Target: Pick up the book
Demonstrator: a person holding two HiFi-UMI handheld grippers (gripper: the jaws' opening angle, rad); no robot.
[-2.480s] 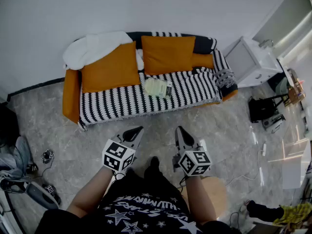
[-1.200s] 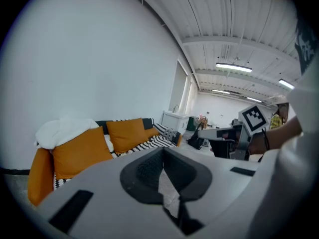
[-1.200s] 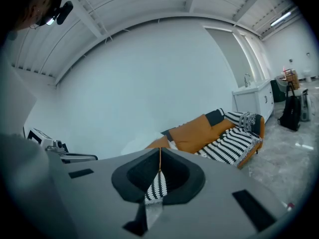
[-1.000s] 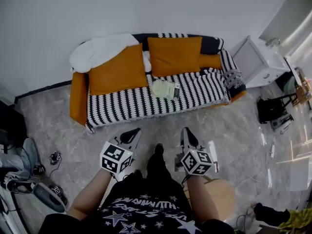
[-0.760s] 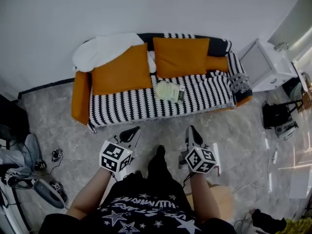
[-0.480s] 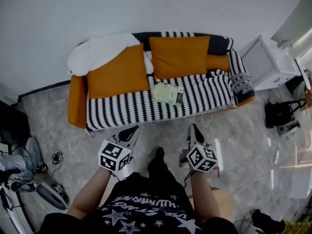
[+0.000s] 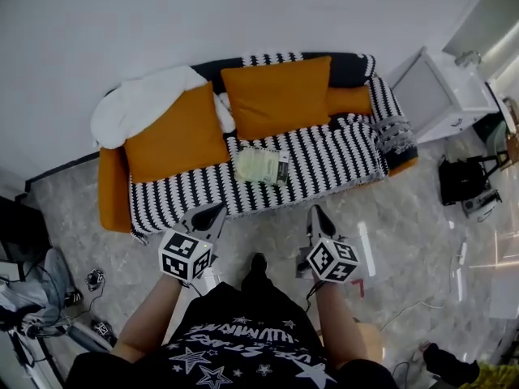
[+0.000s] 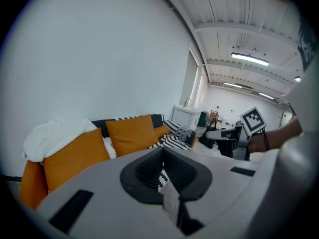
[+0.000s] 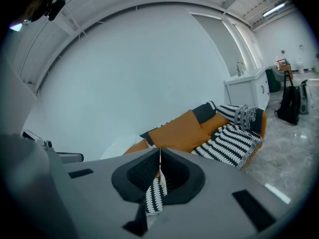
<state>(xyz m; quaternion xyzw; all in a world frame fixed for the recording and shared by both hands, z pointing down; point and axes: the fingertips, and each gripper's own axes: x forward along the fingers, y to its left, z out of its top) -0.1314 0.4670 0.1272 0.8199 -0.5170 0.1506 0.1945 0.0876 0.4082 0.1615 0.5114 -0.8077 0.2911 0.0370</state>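
- Book (image 7: 261,165) lies flat on the striped seat of the sofa (image 7: 340,156), just in front of the right-hand orange cushion (image 7: 276,96), touching neither gripper.
- Left gripper (image 7: 214,211): jaws together, nothing between them.
- Right gripper (image 7: 317,215): jaws closed to a slit, also empty.
- Both grippers are over the floor in front of the sofa, pointing toward it, well apart from the book.
- Key relation: the book sits ahead of the two grippers and between their lines, perhaps slightly nearer the left.
- Its long axis looks to run roughly along the sofa, across the line of approach.
- Judgement: the jaws must open before either gripper can take an edge.
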